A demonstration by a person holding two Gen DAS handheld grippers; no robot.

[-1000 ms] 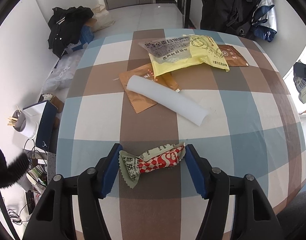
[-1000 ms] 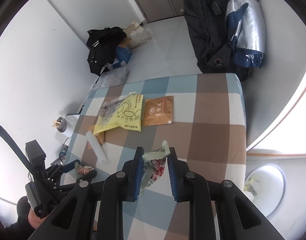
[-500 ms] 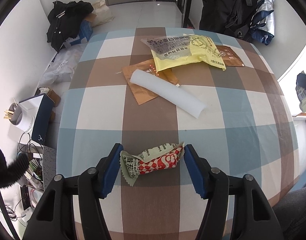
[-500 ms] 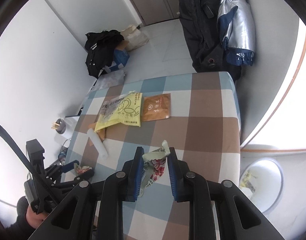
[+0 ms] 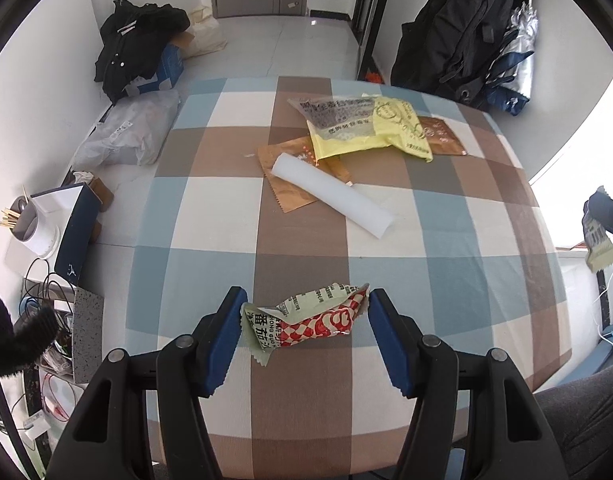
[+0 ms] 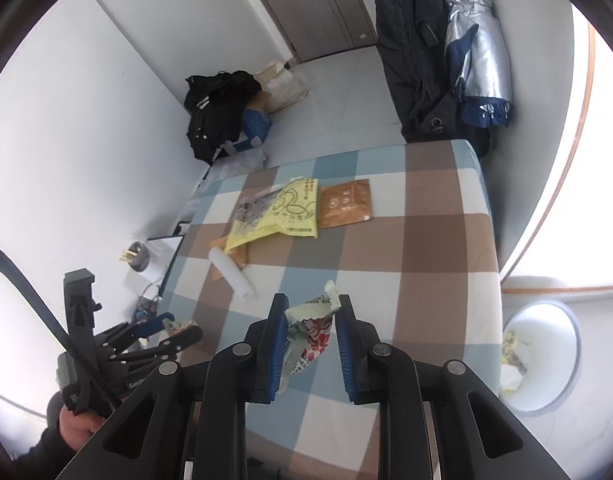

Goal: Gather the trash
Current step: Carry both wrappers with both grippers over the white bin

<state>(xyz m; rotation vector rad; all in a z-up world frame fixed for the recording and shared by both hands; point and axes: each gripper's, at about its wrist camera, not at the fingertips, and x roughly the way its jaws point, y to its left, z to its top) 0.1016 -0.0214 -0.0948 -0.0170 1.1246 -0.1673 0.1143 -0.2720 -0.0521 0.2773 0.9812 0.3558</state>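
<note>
My left gripper (image 5: 305,316) is shut on a green and red-checked snack wrapper (image 5: 306,318), held above the checked tablecloth (image 5: 210,216); it also shows in the right wrist view (image 6: 174,328). My right gripper (image 6: 310,320) is shut on a second crumpled green and red wrapper (image 6: 310,326), held above the table's right side; it appears at the left wrist view's right edge (image 5: 600,236). A yellow bag (image 5: 370,128), two brown packets (image 5: 442,136) (image 5: 290,184) and a white foam roll (image 5: 332,196) lie on the table.
A white trash bin (image 6: 540,356) with scraps inside stands on the floor right of the table. Jackets (image 6: 442,48) hang by the wall. Black clothes and boxes (image 5: 142,48) lie on the floor. A cup of sticks (image 5: 24,220) and cables sit to the left.
Both grippers have lifted and drawn back with their wrappers. The right gripper has shifted toward the table's right edge, so the bin shows more fully.
</note>
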